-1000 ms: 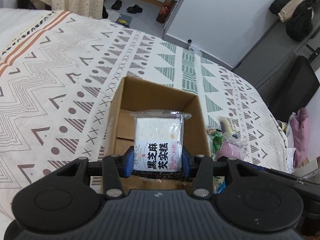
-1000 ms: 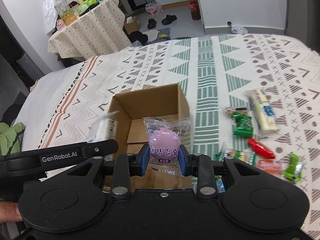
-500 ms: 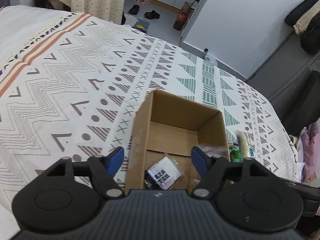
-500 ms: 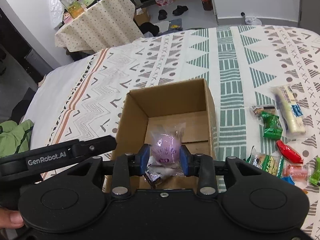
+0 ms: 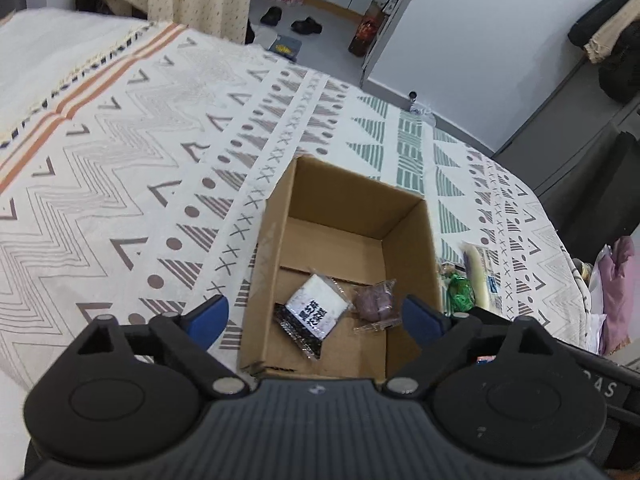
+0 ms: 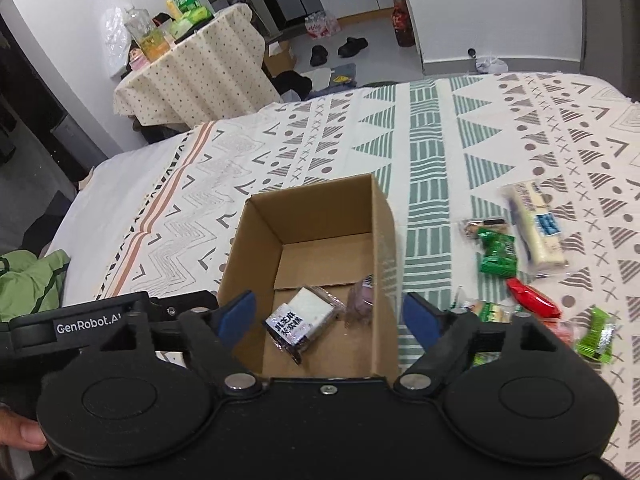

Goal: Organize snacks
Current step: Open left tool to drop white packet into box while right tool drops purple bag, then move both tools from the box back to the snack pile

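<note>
Patterned bedding in white, grey, green and orange covers the bed (image 6: 460,152) that carries the work; beyond it stand a draped side table and a tiled floor with shoes. An open cardboard box (image 6: 260,248) sits on the bed and holds two wrapped snacks: a white cake with a black printed label (image 5: 316,312) lying flat, and a round purple sweet in clear film (image 5: 374,300) just beside it. More snacks lie loose on the bed to the right of the box: a long pale bar (image 6: 536,228), green packets (image 6: 498,250), a red packet (image 6: 532,300) and a bright green sachet (image 6: 596,334). Left tongs (image 5: 316,318) and right tongs (image 6: 330,316) both hang above the box with jaws spread wide and nothing between them. Judged by appearance, every item is light, soft and crushable, and the film wrappers are slick. Grip each across the filled body, not the crimped end seals, with modest closing force. The long bar probably bends; take it near mid-length.
</note>
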`<action>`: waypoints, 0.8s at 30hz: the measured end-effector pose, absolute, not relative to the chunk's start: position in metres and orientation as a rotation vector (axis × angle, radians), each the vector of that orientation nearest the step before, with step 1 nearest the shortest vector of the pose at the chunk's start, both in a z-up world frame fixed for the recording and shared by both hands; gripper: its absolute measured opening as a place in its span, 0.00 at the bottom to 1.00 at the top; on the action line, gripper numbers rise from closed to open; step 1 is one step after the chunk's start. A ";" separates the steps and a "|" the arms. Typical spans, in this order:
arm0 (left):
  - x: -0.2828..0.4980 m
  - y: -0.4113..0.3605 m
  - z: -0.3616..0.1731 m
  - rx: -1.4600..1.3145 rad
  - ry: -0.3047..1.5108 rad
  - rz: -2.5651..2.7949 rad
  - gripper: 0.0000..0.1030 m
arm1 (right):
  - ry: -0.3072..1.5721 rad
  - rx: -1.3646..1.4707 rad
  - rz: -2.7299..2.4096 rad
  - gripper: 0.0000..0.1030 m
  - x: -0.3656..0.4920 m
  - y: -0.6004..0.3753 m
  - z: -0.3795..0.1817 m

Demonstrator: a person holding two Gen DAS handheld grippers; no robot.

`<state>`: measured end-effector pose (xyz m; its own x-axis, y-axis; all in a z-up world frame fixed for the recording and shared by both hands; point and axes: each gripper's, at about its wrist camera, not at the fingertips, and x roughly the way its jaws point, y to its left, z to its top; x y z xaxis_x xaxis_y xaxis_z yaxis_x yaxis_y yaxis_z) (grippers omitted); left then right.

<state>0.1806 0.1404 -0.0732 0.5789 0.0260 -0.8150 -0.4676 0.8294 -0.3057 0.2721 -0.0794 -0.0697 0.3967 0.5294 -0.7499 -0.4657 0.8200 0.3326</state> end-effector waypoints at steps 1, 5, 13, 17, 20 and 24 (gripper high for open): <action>0.179 0.137 -0.070 -0.522 0.908 0.304 0.96 | 0.969 0.074 0.631 0.86 0.270 -0.083 -0.068; 0.171 0.127 -0.060 -0.500 0.875 0.320 1.00 | 0.931 0.083 0.637 0.96 0.262 -0.099 -0.060; 0.156 0.107 -0.038 -0.453 0.815 0.317 1.00 | 0.878 0.114 0.642 1.00 0.247 -0.126 -0.048; 0.148 0.097 -0.032 -0.444 0.800 0.317 1.00 | 0.863 0.117 0.644 1.00 0.240 -0.139 -0.046; 0.143 0.089 -0.029 -0.435 0.793 0.314 1.00 | 0.842 0.123 0.639 1.00 0.234 -0.151 -0.043; 0.136 0.075 -0.025 -0.424 0.776 0.300 1.00 | 0.815 0.131 0.631 1.00 0.228 -0.167 -0.040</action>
